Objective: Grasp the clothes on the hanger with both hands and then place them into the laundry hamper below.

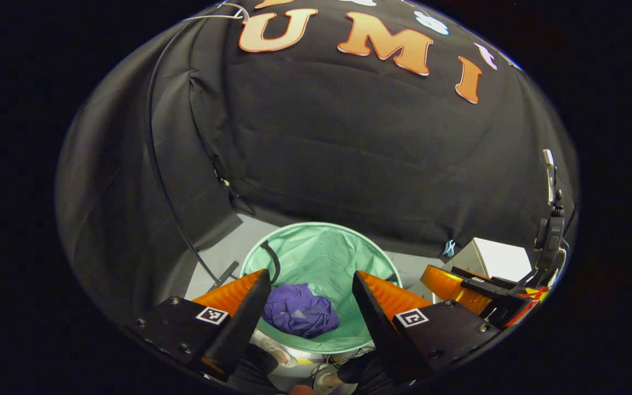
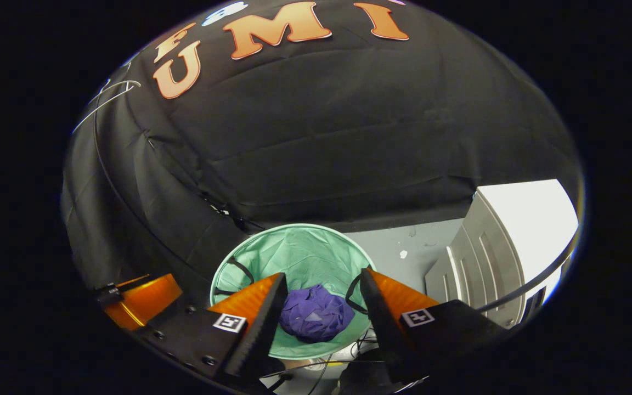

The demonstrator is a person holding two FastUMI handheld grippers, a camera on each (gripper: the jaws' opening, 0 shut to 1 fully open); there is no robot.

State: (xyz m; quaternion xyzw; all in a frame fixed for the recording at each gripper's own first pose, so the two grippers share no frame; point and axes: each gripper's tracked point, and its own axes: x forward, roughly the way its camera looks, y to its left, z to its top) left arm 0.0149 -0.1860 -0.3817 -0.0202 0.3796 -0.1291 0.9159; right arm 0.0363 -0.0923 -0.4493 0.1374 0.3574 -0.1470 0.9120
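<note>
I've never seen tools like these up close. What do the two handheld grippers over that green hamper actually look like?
Each gripper has two wedge-shaped fingers, orange on the outer face and black on the inner, fixed to black bolted plates that carry small square black-and-white markers. The left gripper and the right gripper look alike. In the left gripper view, the right one shows from the side as an orange and black body.

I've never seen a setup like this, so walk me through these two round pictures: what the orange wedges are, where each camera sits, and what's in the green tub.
Each picture comes from a camera riding on a hand-held claw, looking along its two orange-and-black fingers. The left gripper view shows the left claw, open and holding nothing; the other claw shows at its right edge. The right gripper view shows the right claw, also open and empty. Below both stands a round green laundry hamper on a pale floor, with a crumpled purple garment lying inside. A white cabinet stands to one side.
</note>
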